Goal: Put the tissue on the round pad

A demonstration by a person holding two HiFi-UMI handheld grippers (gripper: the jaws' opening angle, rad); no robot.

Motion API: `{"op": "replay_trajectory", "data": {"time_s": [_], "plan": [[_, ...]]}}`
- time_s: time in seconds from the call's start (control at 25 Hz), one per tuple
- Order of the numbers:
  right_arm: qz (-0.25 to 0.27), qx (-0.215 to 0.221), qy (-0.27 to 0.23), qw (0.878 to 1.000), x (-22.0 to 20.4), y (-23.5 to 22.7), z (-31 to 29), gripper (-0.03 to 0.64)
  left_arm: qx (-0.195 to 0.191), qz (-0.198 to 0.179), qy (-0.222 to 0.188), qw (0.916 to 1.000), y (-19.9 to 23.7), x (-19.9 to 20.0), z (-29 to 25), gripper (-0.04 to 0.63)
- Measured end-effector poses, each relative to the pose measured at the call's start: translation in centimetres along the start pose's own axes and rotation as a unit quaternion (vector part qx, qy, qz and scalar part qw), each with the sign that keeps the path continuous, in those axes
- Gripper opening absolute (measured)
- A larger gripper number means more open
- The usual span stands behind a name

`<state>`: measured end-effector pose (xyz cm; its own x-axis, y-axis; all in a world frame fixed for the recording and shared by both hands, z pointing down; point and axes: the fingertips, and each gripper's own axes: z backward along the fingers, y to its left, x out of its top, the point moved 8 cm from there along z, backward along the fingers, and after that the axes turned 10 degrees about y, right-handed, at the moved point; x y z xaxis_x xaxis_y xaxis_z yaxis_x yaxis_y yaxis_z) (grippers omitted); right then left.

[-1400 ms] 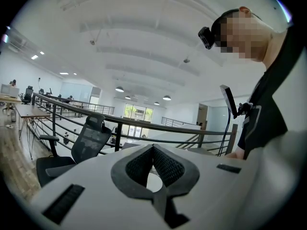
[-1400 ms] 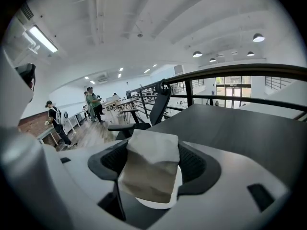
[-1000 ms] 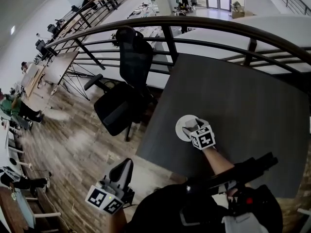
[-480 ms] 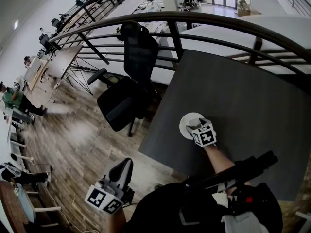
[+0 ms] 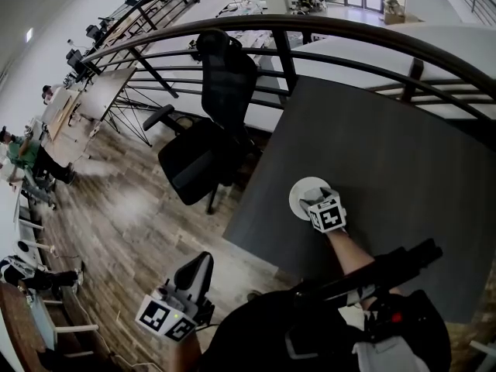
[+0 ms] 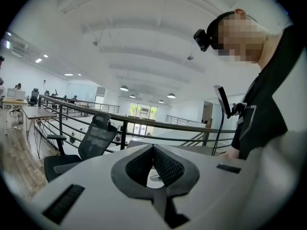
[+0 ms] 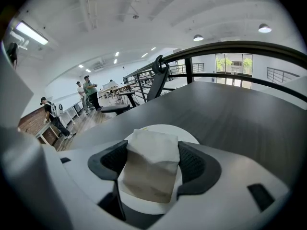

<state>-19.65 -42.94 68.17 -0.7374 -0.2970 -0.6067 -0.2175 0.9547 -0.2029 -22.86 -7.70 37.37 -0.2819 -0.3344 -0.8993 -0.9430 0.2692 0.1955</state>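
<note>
While poised low over the table, right gripper point(image 5: 313, 201) point(image 7: 153, 163): clenched on the folded white paper tissue point(image 7: 150, 153), black ribbed jaws pressed against its two sides.
Tissue: upright between those jaws, top fold raised above them, directly over the flat white round pad point(image 5: 303, 191) point(image 7: 186, 135); whether touching the pad, impossible to tell; hidden beneath the gripper in the head view.
Round pad: flat on the dark grey rectangular table point(image 5: 387, 146) point(image 7: 235, 114), near the front left corner; near-right part covered by the right gripper in the head view.
Left gripper point(image 5: 199, 262) point(image 6: 153, 150): low at the person's left, off the table and well apart from the pad, over the wooden plank floor point(image 5: 124, 215); jaw tips closed against each other, nothing held between them.
Bare forearm point(image 5: 350, 256): stretched from the bottom of the head view up to the right gripper.
Black mesh office chair point(image 5: 208, 122) point(image 6: 93, 140): on the floor just beside the table's left edge, well apart from both grippers.
Dark curved metal railing point(image 5: 349, 33): running along the table's far side, behind the chair too.
Standing people point(image 7: 88, 92): far off among desks, seen in the right gripper view.
</note>
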Motion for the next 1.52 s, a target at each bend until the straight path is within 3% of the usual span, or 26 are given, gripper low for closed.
{"op": "replay_trajectory", "data": {"time_s": [0.32,1.16,1.36,1.52], "plan": [[0.007,0.011,0.023,1.000,-0.1,0.9,-0.5,0.325,0.012,0.009,-0.003,0.9999,0.1,-0.3,0.1,0.005],[0.064,-0.056,0.073,0.994,-0.8,1.2,-1.6,0.325,0.018,0.018,-0.005,0.9997,0.3,-0.6,1.7,0.005],[0.048,-0.040,0.101,0.993,-1.1,1.3,-1.8,0.325,0.021,0.022,-0.005,0.9995,0.4,-0.9,2.0,0.005],[0.055,-0.037,0.094,0.993,-0.8,1.3,-2.0,0.325,0.019,0.024,-0.010,0.9995,0.4,-1.0,2.4,0.005]]}}
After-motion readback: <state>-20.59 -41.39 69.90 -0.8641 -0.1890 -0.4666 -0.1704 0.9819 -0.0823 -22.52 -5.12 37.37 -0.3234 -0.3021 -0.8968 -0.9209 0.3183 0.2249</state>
